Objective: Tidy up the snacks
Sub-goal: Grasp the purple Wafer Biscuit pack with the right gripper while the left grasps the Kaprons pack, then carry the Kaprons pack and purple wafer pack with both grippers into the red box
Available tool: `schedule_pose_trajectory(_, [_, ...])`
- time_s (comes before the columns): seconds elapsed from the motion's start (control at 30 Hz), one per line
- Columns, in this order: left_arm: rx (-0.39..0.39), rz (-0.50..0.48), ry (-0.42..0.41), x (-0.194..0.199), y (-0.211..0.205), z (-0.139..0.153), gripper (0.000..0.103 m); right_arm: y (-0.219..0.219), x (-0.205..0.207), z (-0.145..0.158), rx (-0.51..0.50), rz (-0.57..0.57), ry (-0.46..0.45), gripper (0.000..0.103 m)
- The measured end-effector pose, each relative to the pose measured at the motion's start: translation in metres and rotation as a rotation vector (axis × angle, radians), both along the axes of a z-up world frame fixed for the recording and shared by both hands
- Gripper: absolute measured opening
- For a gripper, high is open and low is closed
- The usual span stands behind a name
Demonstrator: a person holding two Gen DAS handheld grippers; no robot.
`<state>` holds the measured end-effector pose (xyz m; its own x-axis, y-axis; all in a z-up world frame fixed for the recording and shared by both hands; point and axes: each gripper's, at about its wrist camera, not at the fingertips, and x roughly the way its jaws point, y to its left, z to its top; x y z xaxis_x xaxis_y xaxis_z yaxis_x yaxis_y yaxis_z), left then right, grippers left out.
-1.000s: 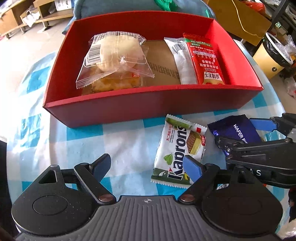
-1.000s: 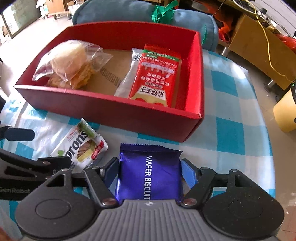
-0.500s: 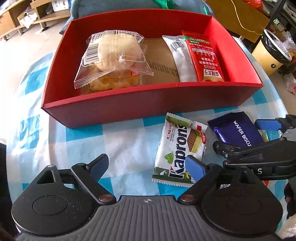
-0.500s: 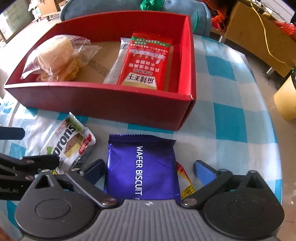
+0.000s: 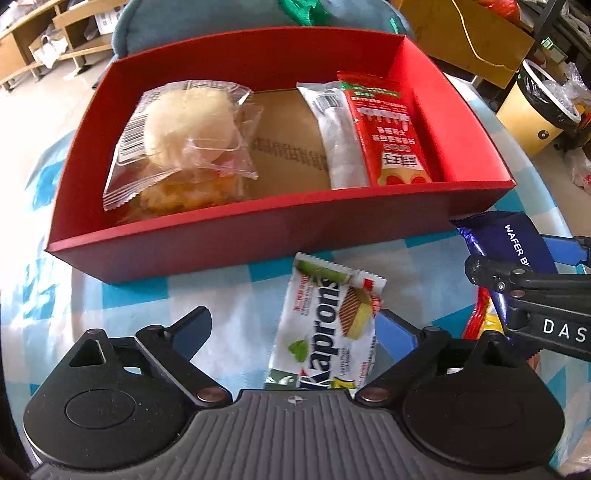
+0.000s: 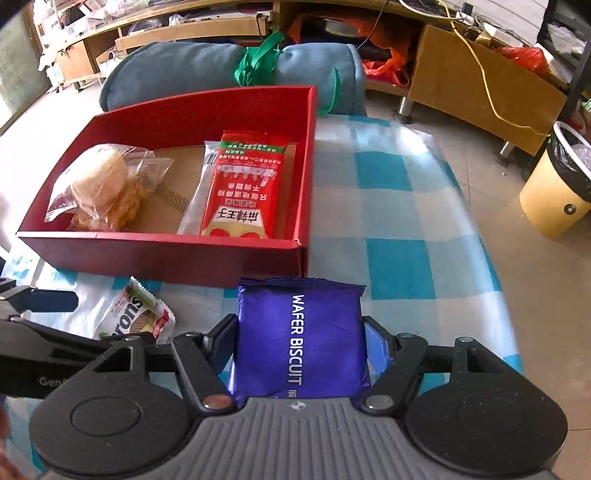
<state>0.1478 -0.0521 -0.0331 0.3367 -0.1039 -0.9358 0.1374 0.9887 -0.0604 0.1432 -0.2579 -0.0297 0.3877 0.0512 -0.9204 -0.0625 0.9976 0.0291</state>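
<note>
Your right tool (image 6: 300, 334) is closing on the purple wafer biscuit pack (image 6: 299, 339), now lifted off the worktop (image 6: 399, 229) toward the red box (image 6: 166, 254), while your left tool (image 5: 293, 334) opens wide around the Kaprons pack (image 5: 328, 328).

A lived-in home room: checked tablecloth (image 6: 399, 206), blue cushion (image 6: 207, 70), low wooden shelving (image 6: 177, 33), lined bin (image 6: 557, 192)
</note>
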Motion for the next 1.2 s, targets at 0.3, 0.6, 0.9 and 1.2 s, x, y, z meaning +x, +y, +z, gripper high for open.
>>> schedule_pose_trajectory(0.3, [0.04, -0.02, -0.004, 0.001, -0.013, -0.017, 0.097, -0.003, -0.003, 0.003, -0.011, -0.02, -0.001, 0.065])
schedule_pose_trajectory(0.6, [0.03, -0.027, -0.025, -0.002, -0.011, -0.005, 0.066, -0.002, -0.004, 0.002, -0.026, -0.022, 0.001, 0.065])
schedule_pose_trajectory(0.9, [0.025, -0.046, -0.033, -0.003, -0.014, 0.001, 0.065, 0.0, -0.005, 0.004, -0.025, -0.017, -0.008, 0.065])
schedule_pose_trajectory(1.2, [0.038, -0.051, -0.081, -0.012, -0.011, 0.013, 0.065, 0.006, -0.006, 0.01, -0.031, -0.001, -0.022, 0.065])
